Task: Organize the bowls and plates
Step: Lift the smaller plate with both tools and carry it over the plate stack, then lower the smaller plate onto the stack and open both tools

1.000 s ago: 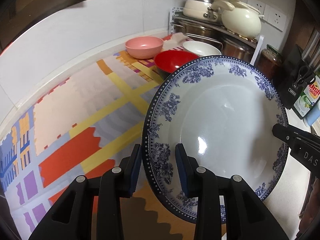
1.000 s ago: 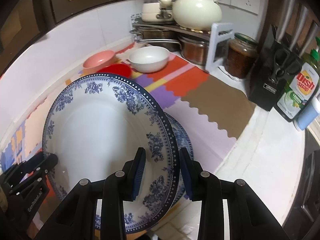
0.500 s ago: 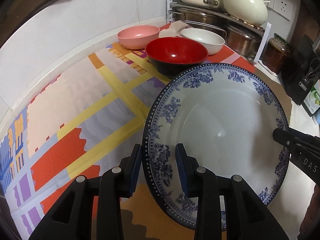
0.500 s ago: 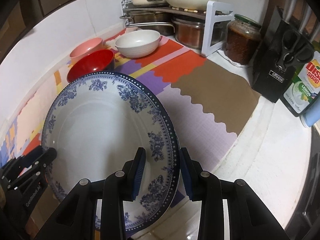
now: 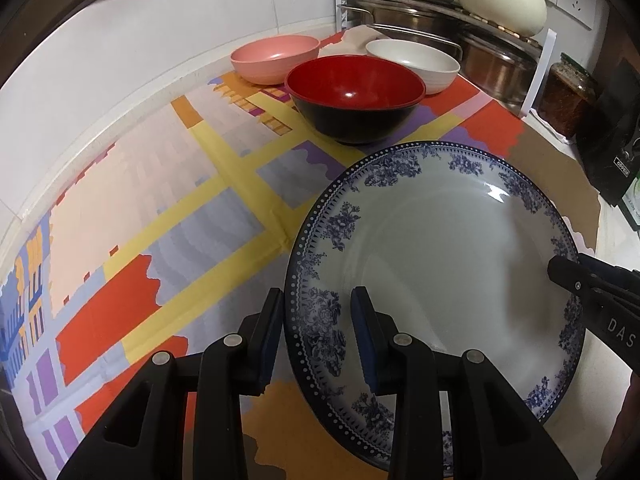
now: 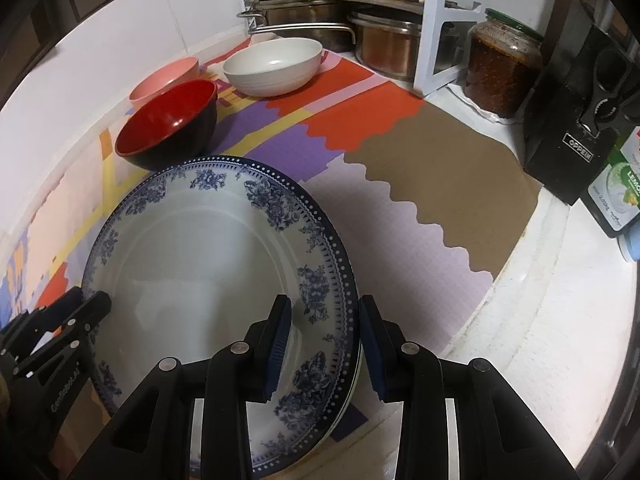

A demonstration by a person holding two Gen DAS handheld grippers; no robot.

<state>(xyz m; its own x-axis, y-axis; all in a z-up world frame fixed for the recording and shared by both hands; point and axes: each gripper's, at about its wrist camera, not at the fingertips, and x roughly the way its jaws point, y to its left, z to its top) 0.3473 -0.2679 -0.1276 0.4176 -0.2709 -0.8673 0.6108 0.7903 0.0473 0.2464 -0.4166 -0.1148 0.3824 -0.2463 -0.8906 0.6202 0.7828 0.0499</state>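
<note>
A blue-and-white floral plate is gripped at opposite rims. My left gripper is shut on its left rim, and my right gripper is shut on its right rim. Each wrist view shows the other gripper's fingers at the far edge. The plate lies almost flat just over a second matching plate, of which only a sliver of rim shows; I cannot tell whether they touch. Behind stand a red bowl, a pink bowl and a white bowl.
A colourful patterned mat covers the counter, with a white tiled wall along its left. A corner rack with steel pots stands at the back. A jar, a black knife block and a dish soap bottle line the right side.
Both grippers have come down with the plate, which has tipped from steeply tilted to nearly flat over the second plate. The bowls have not moved.
</note>
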